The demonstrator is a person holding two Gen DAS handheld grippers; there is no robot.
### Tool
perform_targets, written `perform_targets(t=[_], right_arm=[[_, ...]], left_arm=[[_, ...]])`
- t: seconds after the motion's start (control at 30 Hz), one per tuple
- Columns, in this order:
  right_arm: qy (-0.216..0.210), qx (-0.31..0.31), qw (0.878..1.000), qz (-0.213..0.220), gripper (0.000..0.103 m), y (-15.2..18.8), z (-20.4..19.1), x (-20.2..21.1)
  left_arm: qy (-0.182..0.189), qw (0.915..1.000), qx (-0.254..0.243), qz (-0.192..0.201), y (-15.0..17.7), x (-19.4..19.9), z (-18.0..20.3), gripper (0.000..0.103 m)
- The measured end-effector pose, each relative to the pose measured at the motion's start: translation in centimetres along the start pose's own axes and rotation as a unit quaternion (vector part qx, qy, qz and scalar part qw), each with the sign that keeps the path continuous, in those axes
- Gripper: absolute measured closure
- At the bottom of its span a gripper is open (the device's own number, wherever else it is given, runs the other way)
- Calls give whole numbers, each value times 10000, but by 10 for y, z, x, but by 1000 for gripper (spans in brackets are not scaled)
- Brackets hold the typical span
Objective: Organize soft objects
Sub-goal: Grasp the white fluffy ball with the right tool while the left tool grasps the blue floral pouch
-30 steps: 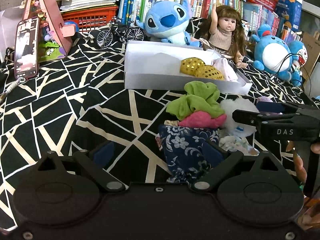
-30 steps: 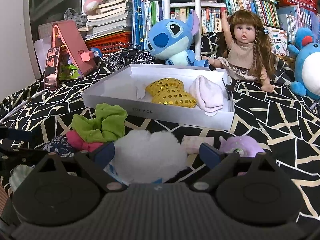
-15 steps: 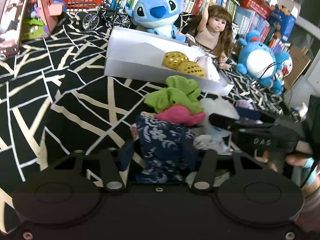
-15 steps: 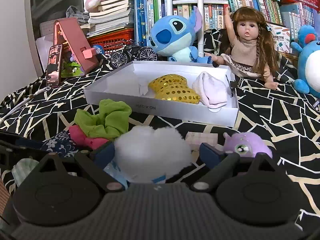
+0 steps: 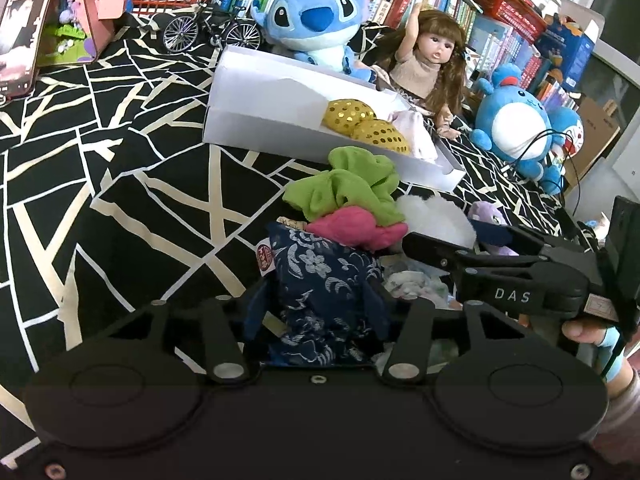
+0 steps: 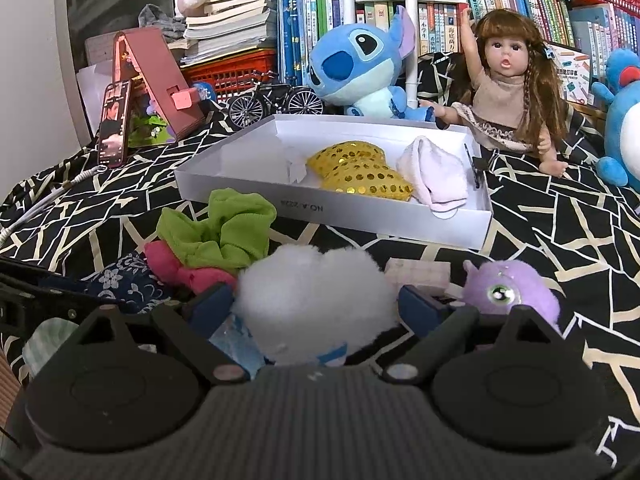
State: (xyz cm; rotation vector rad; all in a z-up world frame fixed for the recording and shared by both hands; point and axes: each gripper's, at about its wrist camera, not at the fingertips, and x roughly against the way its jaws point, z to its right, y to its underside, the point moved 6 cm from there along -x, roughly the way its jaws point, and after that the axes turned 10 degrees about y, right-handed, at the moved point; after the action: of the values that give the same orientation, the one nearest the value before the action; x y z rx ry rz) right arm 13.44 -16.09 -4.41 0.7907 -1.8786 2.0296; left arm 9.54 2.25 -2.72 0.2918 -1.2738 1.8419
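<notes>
A black cloth with pale lines [image 6: 560, 216] covers the whole surface. The white box [image 6: 280, 208] sits on it, and everything else is told from that box. Behind the box stand a blue plush toy [image 6: 356, 68] and a doll [image 6: 504, 96]. Inside the box lie a gold sequin pouch [image 6: 360, 172] and, just right of it, a pale pink sock [image 6: 436, 176].

In front of the box is a pile of soft things. A green scrunchie [image 5: 348, 188] is nearest the box, touching a pink cloth [image 5: 356, 232] under it. A fluffy white ball [image 6: 316, 296] lies in front of the box's middle. A small purple plush [image 6: 512, 292] sits in front of the box's right end.

The left gripper [image 5: 316, 308] is in front of the pile. Its jaws have just been opening a little, yet the pads press on both sides of a dark blue flowered cloth [image 5: 324, 280], so it is gripping the cloth.

The right gripper [image 6: 316, 304] has its jaws wide apart, one on each side of the white ball. I cannot tell if the pads touch it.
</notes>
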Motion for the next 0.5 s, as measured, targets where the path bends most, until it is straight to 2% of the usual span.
perform_targets(t=[0.13, 0.2, 0.3, 0.5], right_arm=[[41, -8, 10000, 2, 16, 0, 0, -1], [19, -62, 10000, 19, 22, 0, 2, 0], [47, -81, 9999, 96, 24, -2, 3, 4], [135, -54, 9995, 274, 24, -10, 3, 13]], left_arm=[[10, 10000, 37, 12, -2, -2, -1, 66], [-45, 10000, 3, 50, -3, -2, 0, 69], [-294, 9991, -193, 243, -9, 4, 4, 70], [-252, 9980, -259, 518, -25, 20, 7, 70]])
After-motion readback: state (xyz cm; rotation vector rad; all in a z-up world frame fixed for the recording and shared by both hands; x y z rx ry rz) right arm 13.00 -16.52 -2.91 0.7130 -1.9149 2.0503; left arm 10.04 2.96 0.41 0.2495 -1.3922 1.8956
